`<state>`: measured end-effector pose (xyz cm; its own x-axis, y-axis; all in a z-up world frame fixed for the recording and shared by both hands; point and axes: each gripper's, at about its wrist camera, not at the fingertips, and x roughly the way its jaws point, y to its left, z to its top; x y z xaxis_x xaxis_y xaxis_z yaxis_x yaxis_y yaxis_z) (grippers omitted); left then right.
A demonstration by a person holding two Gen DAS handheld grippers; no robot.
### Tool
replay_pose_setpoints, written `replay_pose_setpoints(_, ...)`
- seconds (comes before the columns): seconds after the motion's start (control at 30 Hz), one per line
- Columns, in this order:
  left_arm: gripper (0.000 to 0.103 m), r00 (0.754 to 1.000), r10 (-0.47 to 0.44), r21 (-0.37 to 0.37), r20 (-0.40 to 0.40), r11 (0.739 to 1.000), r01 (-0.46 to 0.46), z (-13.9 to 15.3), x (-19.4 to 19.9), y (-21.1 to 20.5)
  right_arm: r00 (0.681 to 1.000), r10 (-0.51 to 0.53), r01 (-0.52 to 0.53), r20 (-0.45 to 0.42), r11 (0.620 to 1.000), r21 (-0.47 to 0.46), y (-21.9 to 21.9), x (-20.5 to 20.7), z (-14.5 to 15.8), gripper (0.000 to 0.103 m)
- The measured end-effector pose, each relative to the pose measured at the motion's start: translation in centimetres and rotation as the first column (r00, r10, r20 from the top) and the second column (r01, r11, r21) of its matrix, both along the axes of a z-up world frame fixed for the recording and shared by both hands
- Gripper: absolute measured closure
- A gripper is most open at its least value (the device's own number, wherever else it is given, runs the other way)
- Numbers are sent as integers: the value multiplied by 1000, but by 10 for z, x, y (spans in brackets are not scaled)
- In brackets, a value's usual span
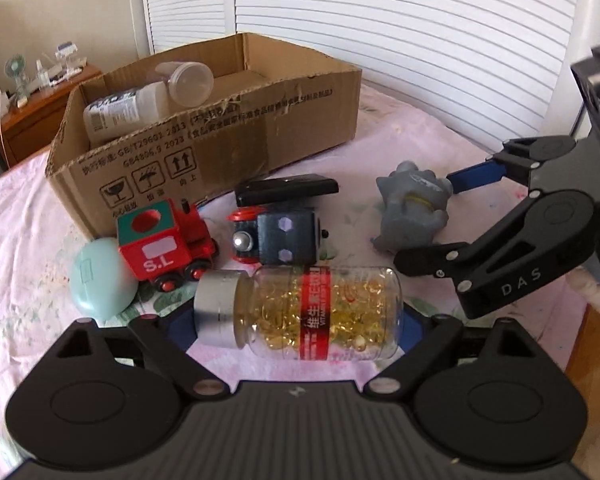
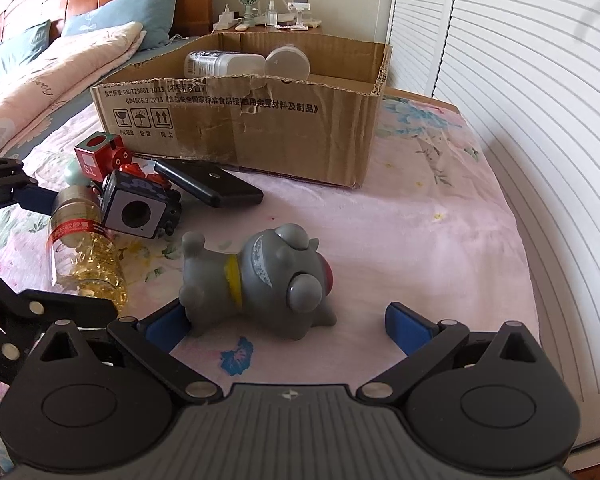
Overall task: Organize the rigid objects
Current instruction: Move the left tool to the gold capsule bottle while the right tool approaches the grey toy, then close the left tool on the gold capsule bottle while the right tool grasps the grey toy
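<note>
my left gripper (image 1: 296,320) stands wide around the pill bottle (image 1: 300,312), which lies on its side on the bedspread (image 1: 420,128), silver cap toward my left finger, base toward my right. both blue pads are mostly hidden behind the bottle, so i cannot tell whether either one touches it yet; i count this as not gripped. risks here: the bottle is round and smooth, lying lengthwise between my fingers, so a squeeze on cap and base could let it pop out or roll on the soft cloth toward the dark toy block (image 1: 276,236) or the red toy train (image 1: 168,244) just behind it. closing off-centre on the cap would tilt it. the mint case (image 1: 100,280) sits near my left finger and could get nudged. my right gripper (image 2: 288,324) is released, fingers spread, with the grey toy animal (image 2: 260,284) lying on its side between them; the left pad looks at or nearly at the toy's back end, the right pad well clear. closing now might catch only the rear and spin it. the cardboard box (image 2: 300,128) stands beyond both, open on top, already holding a white bottle (image 2: 220,62) and a clear jar (image 2: 288,62). a black flat case (image 2: 212,188) lies in front of the box; a low carry could clip the box's torn front wall.
</note>
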<state>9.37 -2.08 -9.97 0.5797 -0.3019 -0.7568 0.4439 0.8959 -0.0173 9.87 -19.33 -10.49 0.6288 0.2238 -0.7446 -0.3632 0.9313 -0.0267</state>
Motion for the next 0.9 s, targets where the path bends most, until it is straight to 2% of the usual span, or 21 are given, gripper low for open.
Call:
replay_pose_setpoints(0.17, 10, 999, 42, 39, -4, 998, -42, 2, -9, 14, 1000, 5, -5, 12, 1000, 4, 0, -1, -1, 0)
replay_pose_setpoints(0.37, 10, 993, 114, 24, -18, 993, -113, 4, -15, 38, 999, 40, -40, -3, 999, -2, 10, 6, 0, 0)
replay_pose_setpoints(0.73, 10, 992, 123, 23, -9, 992, -123, 3, -12, 36, 995, 102, -102, -18, 994, -28, 21, 14, 4, 0)
replay_pose_setpoints(0.9, 10, 990, 136, 11, -21, 991, -136, 4, -11, 37, 994, 111, -112, -23, 994, -17, 19, 17, 8, 13)
